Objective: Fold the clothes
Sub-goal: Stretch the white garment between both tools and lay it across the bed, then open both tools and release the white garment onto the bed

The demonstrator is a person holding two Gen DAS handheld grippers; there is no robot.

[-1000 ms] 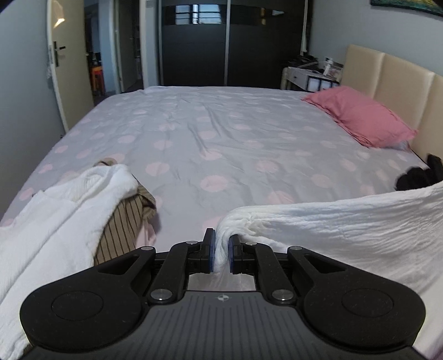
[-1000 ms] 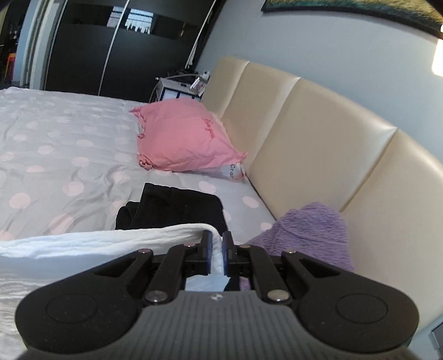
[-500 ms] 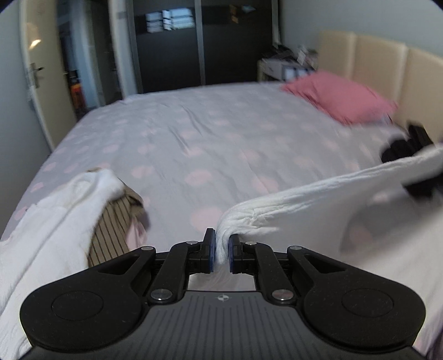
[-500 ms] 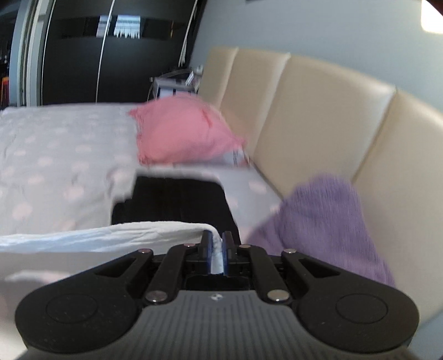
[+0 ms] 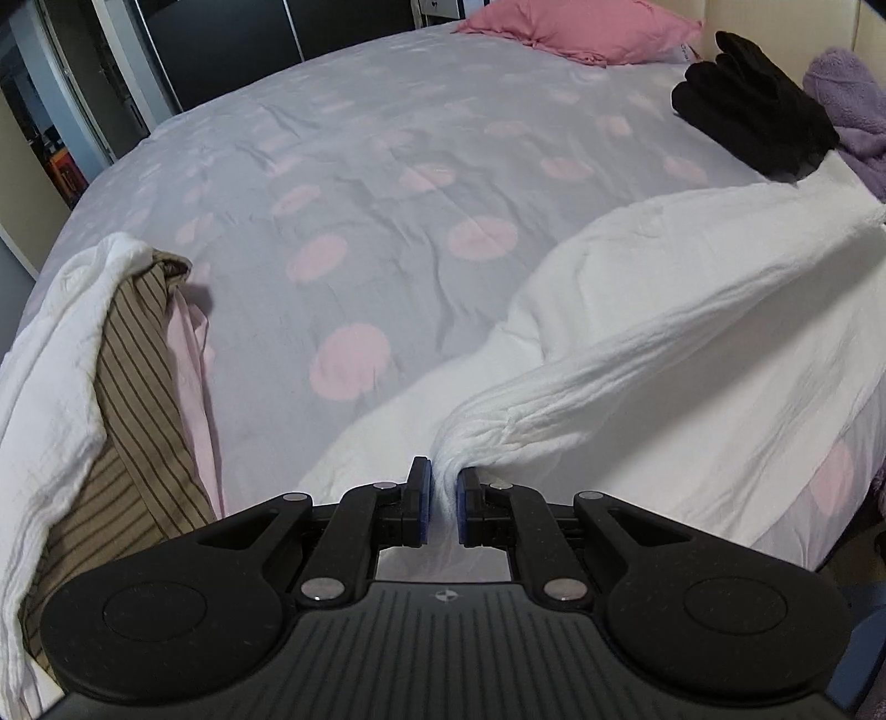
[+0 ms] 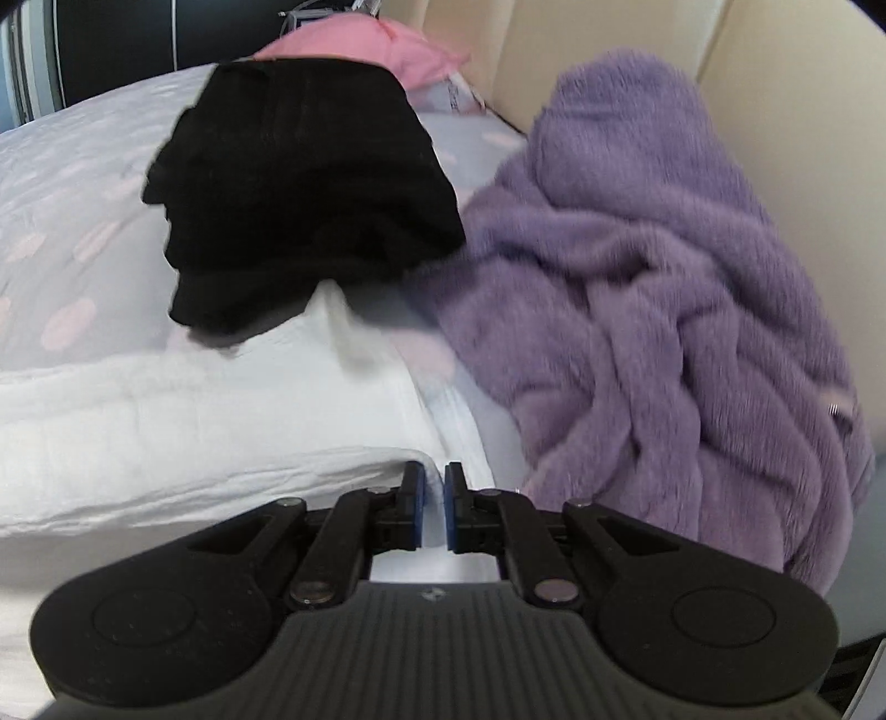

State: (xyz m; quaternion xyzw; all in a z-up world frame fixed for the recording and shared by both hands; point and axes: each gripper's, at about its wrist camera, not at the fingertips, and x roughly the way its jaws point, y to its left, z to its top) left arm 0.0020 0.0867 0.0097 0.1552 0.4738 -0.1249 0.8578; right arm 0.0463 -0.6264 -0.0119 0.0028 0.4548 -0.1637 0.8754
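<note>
A white garment (image 5: 681,332) lies spread over the near right part of the bed, its top edge stretched between my two grippers. My left gripper (image 5: 441,501) is shut on a bunched corner of it. My right gripper (image 6: 434,504) is shut on the other corner of the white garment (image 6: 183,421), low over the bed. The far end of the held edge runs to the right edge of the left wrist view.
A pile of white and brown-striped clothes (image 5: 99,387) lies at the left. Folded black clothes (image 5: 758,116) (image 6: 299,183) and a purple fleece (image 6: 653,288) lie near the beige headboard (image 6: 775,99). A pink pillow (image 5: 576,27) is at the back. The bedsheet (image 5: 360,194) is grey with pink dots.
Both grippers have lowered and tipped down toward the bed with the white garment, which now lies over the sheet. The black clothes and purple fleece look closer in the right wrist view.
</note>
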